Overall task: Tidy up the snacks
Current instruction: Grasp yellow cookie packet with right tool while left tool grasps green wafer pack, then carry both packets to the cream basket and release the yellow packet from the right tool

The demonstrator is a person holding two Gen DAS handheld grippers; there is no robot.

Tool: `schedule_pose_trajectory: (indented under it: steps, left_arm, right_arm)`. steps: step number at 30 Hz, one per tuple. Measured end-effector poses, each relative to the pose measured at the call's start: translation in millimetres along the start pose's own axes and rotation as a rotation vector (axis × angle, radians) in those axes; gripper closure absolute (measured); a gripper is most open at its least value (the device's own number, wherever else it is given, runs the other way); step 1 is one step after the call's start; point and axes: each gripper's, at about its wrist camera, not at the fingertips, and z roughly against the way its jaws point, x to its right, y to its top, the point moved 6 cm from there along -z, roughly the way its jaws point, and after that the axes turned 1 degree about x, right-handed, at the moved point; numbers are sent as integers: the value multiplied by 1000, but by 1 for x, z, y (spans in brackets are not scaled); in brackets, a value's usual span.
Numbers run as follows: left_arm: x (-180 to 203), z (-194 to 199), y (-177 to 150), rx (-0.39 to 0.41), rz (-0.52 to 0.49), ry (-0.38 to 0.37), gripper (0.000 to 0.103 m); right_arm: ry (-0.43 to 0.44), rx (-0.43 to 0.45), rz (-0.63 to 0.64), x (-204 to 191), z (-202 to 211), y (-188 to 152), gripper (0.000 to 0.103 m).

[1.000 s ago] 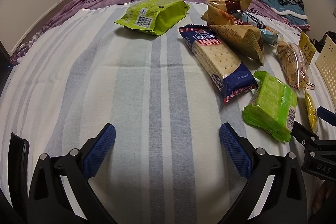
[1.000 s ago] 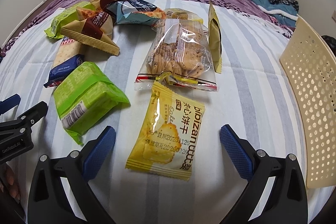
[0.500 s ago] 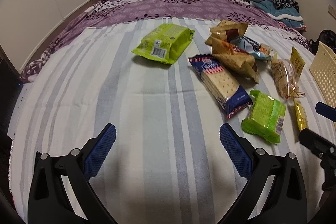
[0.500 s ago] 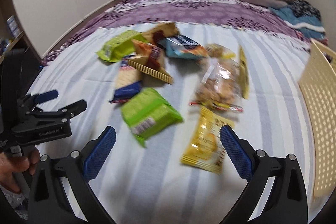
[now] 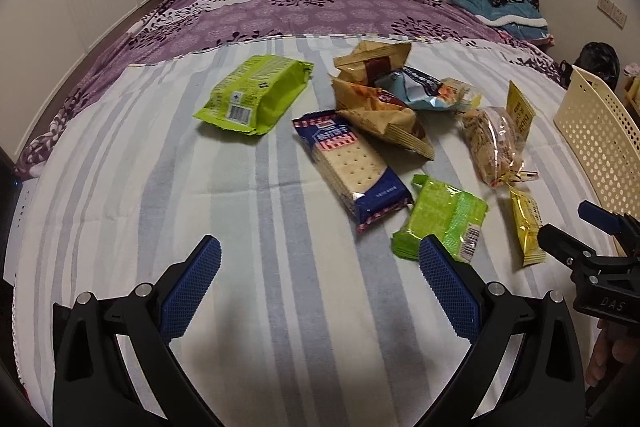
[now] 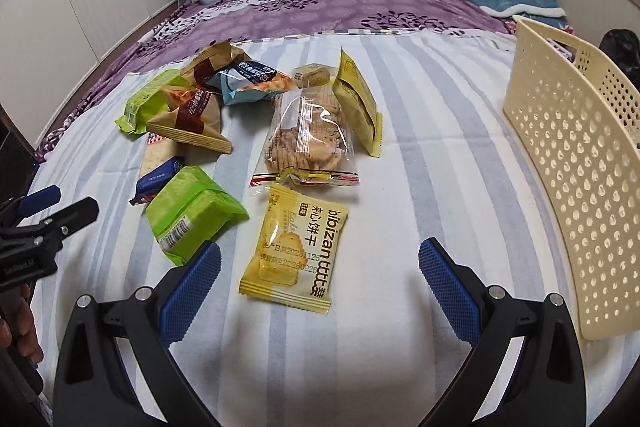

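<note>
Both my claws, left claw (image 5: 320,281) and right claw (image 6: 320,279), are wide open and empty; the yellow snack (image 6: 294,249) lies right ahead, basket (image 6: 576,163) beside.

Ahead of the hand-held grippers, the bed holds two green packets (image 5: 256,95) (image 5: 444,219), two brown wafer packs (image 5: 382,119) (image 5: 372,61), two yellow sachets (image 6: 294,247) (image 6: 358,103), one blue cracker pack (image 5: 352,167), one light-blue bag (image 5: 416,89), one clear cookie bag (image 6: 306,139), one small wrapped square (image 6: 312,75) and one cream basket (image 6: 576,163).
</note>
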Motion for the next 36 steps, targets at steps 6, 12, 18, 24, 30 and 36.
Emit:
schedule_pose_trajectory:
  steps: [6, 12, 18, 24, 30, 36]
  left_arm:
    - [19, -4, -1, -15, -41, 3, 2]
    - [16, -12, -1, -42, -27, 19, 2]
    - [33, -23, -3, -66, -59, -12, 2]
    - [60, -38, -4, -91, -85, -137, 2]
    - [80, -59, -5, -126, -113, -204, 29]
    - [90, -63, -1, -101, -133, -196, 35]
  right_arm:
    - [-1, -40, 44, -13, -26, 2, 18]
    - [16, -58, 40, -11, -32, -7, 41]
    - [22, -48, 35, -1, -26, -11, 55]
    - [6, -35, 11, 19, -13, -18, 56]
    - [-6, -32, 7, 33, -4, -26, 56]
    - [11, -29, 3, 37, -3, -31, 56]
